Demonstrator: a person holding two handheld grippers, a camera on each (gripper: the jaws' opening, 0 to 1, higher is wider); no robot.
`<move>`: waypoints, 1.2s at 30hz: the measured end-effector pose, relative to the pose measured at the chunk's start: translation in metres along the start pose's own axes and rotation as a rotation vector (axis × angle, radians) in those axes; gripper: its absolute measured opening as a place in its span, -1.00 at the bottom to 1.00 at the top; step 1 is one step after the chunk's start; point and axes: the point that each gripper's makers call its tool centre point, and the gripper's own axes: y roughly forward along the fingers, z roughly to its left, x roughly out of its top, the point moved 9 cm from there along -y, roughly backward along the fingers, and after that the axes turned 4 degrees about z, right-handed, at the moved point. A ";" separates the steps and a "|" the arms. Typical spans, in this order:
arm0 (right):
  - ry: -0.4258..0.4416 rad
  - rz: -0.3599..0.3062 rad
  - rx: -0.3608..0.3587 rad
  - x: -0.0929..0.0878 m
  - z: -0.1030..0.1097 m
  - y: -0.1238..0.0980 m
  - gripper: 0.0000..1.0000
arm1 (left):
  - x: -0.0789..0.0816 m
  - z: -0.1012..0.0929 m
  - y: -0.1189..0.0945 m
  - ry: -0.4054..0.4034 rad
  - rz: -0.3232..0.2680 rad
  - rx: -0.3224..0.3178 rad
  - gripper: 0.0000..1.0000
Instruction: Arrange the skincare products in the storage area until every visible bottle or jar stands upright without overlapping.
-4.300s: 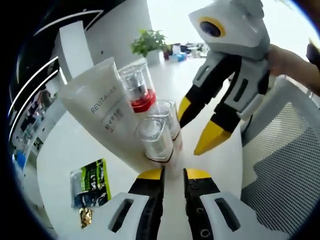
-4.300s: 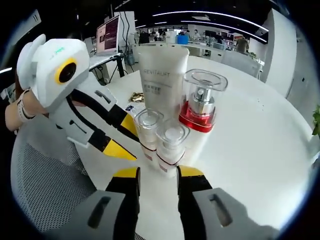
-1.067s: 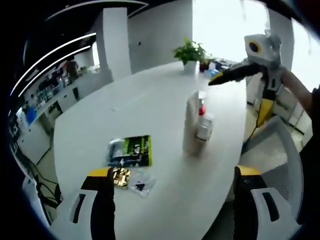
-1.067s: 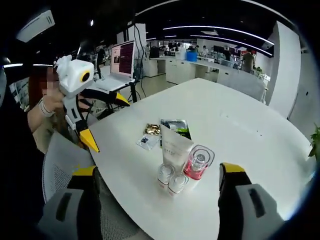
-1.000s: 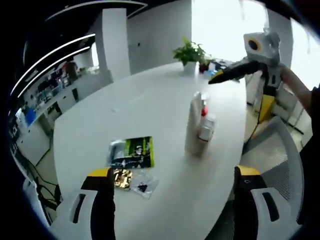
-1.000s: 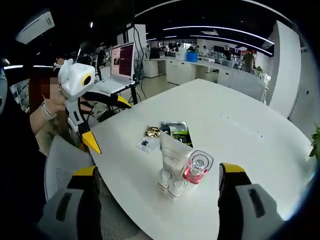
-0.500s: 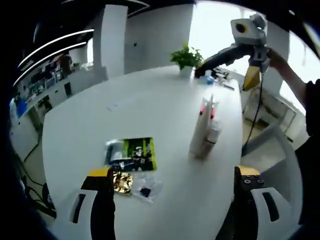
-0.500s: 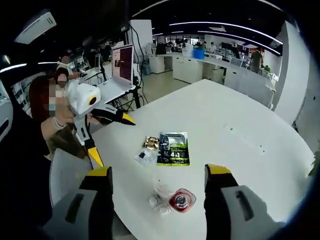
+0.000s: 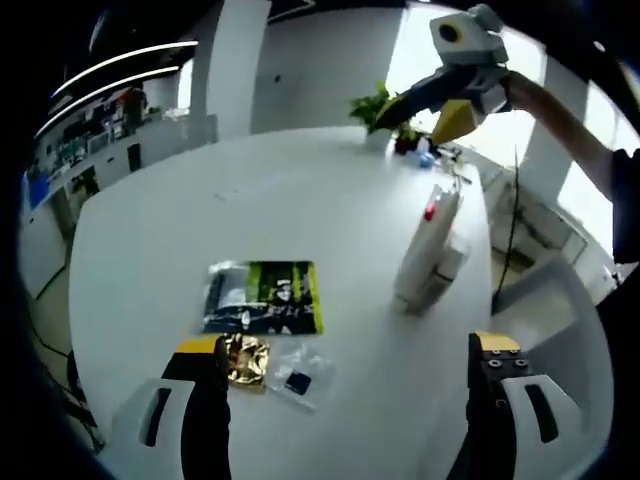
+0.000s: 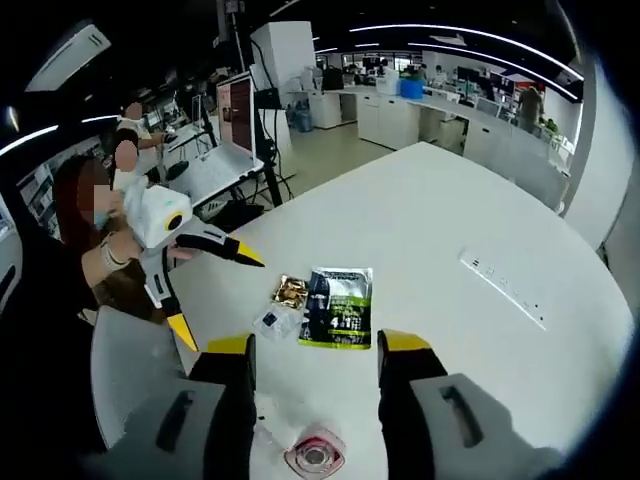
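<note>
Left gripper: hovering above the surface, jaws spread wide, gripping nothing.
Right gripper: hovering high over the surface, jaws apart, gripping nothing.
Small packets: lying just beyond the left jaws, gold one touching clear one.
Green sachet: lying flat just beyond the packets.
Skincare cluster: standing upright near the surface edge, white tube beside red-collared bottle.
Potted plant: standing at the far edge.
</note>
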 end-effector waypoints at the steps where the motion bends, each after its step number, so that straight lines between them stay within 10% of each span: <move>1: 0.006 0.010 0.007 0.000 -0.004 0.005 -0.09 | 0.000 0.002 0.003 -0.004 0.002 -0.004 0.94; 21: 0.077 0.219 0.157 -0.024 -0.055 0.102 -0.32 | -0.010 0.017 0.050 -0.160 0.023 -0.088 0.94; 36: 0.076 0.343 0.199 -0.040 -0.077 0.160 -0.50 | -0.016 0.034 0.074 -0.332 -0.030 -0.051 0.38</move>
